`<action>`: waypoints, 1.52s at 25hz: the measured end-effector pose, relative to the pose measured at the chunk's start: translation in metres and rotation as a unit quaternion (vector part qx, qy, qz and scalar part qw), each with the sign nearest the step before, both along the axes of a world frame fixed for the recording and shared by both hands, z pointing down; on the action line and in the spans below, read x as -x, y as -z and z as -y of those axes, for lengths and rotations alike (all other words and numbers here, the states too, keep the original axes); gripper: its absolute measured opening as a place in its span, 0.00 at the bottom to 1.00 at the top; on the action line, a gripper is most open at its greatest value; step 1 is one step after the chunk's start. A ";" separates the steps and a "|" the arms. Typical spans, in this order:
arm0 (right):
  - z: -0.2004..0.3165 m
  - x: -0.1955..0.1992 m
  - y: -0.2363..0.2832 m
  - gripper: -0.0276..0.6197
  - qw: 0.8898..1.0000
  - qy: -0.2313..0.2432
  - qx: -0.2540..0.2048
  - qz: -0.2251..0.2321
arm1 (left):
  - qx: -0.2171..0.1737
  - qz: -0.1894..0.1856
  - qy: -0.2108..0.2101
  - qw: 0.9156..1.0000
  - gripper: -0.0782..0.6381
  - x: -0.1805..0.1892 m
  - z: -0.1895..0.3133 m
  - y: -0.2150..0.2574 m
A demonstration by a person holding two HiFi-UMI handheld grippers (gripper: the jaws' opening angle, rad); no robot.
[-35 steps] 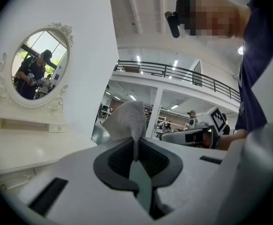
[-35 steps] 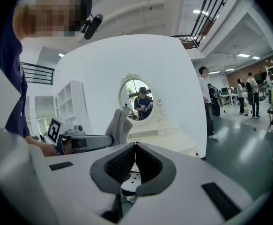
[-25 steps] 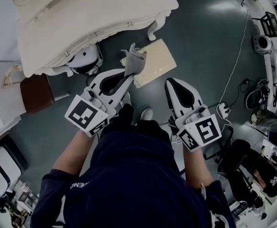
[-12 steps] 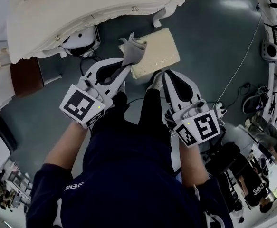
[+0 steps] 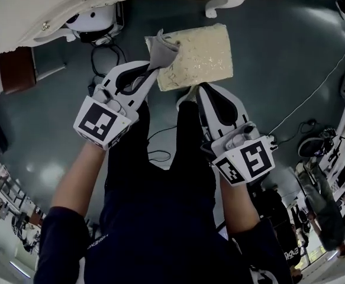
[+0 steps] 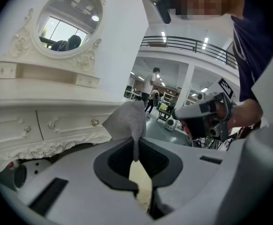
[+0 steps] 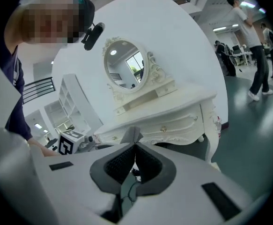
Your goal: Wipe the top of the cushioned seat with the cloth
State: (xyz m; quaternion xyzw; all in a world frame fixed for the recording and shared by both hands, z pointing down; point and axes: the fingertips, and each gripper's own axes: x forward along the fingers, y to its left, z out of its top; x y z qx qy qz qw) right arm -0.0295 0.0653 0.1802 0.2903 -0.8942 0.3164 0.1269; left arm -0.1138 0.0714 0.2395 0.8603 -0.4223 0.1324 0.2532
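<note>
Both grippers are the same build: glossy white plastic shells with black ribbed padding lining the inside of the jaws, plus a few black rectangular slots on top. The left gripper (image 5: 155,77) has its left cube (image 5: 103,122) at the back, the right gripper (image 5: 198,91) its right cube (image 5: 247,161), both covered in black-and-white square markers. Person's in a dark navy short-sleeve shirt (image 5: 160,223) with small white lettering (image 5: 99,242) on the left sleeve, dark trousers (image 5: 160,147) and a light shoe (image 5: 187,97).
</note>
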 end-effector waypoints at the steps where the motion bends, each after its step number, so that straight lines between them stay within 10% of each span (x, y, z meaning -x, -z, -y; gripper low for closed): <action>1: 0.004 -0.001 -0.015 0.08 1.000 0.004 0.010 0.002 | 0.004 0.001 0.007 1.000 0.15 -0.001 0.005 -0.014; 23: 0.002 -0.005 -0.209 0.08 0.990 0.013 0.138 -0.020 | 0.144 0.078 -0.030 0.986 0.15 0.024 -0.011 -0.307; 38: 0.051 -0.088 -0.208 0.08 0.989 -0.029 0.145 -0.012 | 0.158 0.093 -0.078 0.980 0.15 -0.064 0.044 -0.326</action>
